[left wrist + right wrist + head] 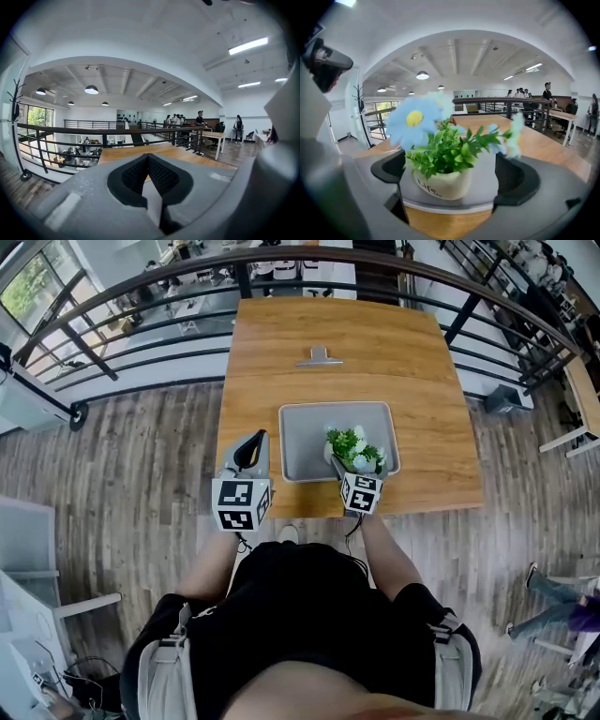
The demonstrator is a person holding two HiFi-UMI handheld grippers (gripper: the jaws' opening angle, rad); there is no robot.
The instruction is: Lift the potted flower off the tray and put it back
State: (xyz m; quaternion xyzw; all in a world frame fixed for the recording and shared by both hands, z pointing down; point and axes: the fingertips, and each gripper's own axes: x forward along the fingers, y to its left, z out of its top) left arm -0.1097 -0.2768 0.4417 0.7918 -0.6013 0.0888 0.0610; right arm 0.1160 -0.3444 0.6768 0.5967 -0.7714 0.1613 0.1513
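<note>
Head view: the wooden table (375, 343) carries a grey tray (305, 437), and the potted flower (354, 448) stands in the tray's near right corner. My left gripper (253, 448) hangs at the table's near edge, just left of the tray and not touching it. My right gripper (357, 468) reaches in from the near edge, with the plant between its jaws. Left gripper view: the left gripper (148, 164) has its jaws pressed together with nothing between them; the table (140, 151) and a dark railing (93, 129) lie beyond. Right gripper view: the right gripper (450, 176) has its jaws spread wide. The potted flower (443, 183) sits between them in its cream pot on the tray (487, 192), with a gap visible at each black pad (513, 180).
</note>
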